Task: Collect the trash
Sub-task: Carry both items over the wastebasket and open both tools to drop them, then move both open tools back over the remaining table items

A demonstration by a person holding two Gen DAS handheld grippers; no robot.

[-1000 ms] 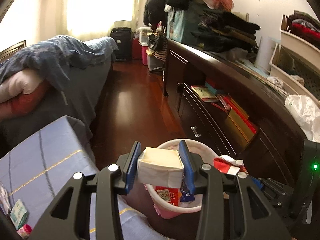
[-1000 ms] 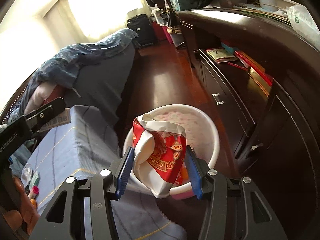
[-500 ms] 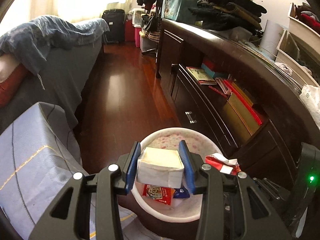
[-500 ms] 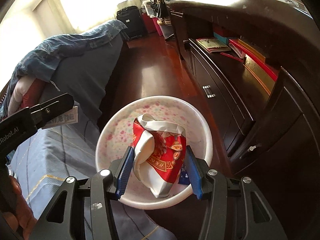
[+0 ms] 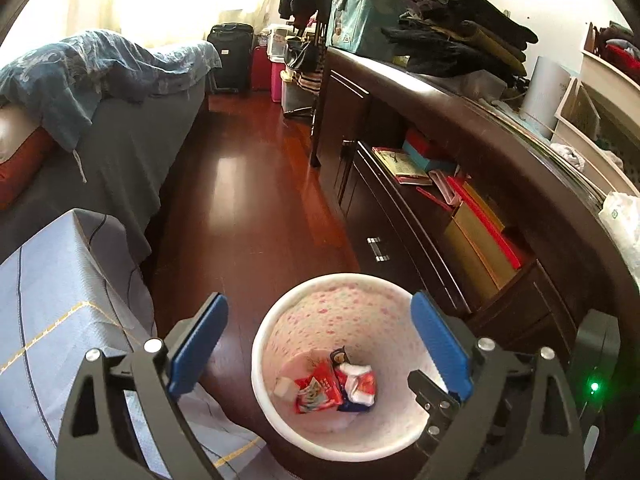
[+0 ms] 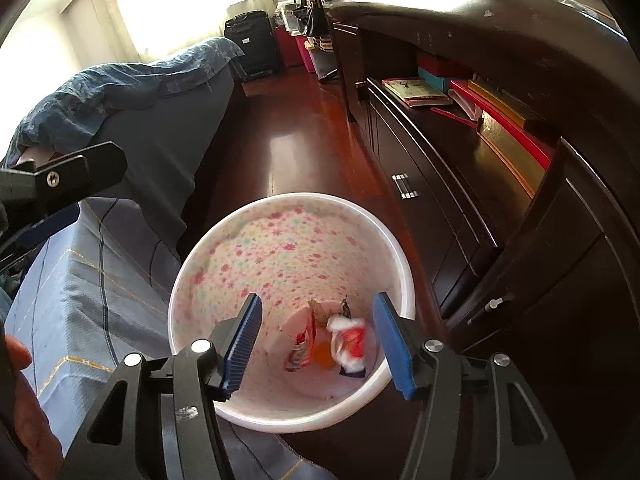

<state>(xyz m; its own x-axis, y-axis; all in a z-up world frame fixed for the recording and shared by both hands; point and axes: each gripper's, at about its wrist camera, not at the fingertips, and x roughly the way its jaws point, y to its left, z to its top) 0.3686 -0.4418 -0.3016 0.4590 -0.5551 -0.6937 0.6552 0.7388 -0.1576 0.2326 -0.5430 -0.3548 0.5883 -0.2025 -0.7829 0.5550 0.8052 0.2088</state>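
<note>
Bedroom aisle of glossy red-brown wooden floor (image 5: 256, 200), between a grey bed (image 5: 120, 136) heaped with blue bedding and a long dark cabinet (image 5: 448, 120) with books on its open shelf. Nearer, at lower left, a blue checked cloth (image 5: 52, 300). Beside it on the floor, a white wastebasket (image 5: 280, 320) with a pink flowered lining. Above its mouth, left gripper (image 5: 320, 344) with blue jaws opening wide, nothing between them. Right gripper (image 6: 318, 340) likewise over the basket, jaws opening, empty. At the basket's bottom, red-and-white wrappers (image 5: 320, 392) and a small white packet (image 5: 283, 388), lying together.
</note>
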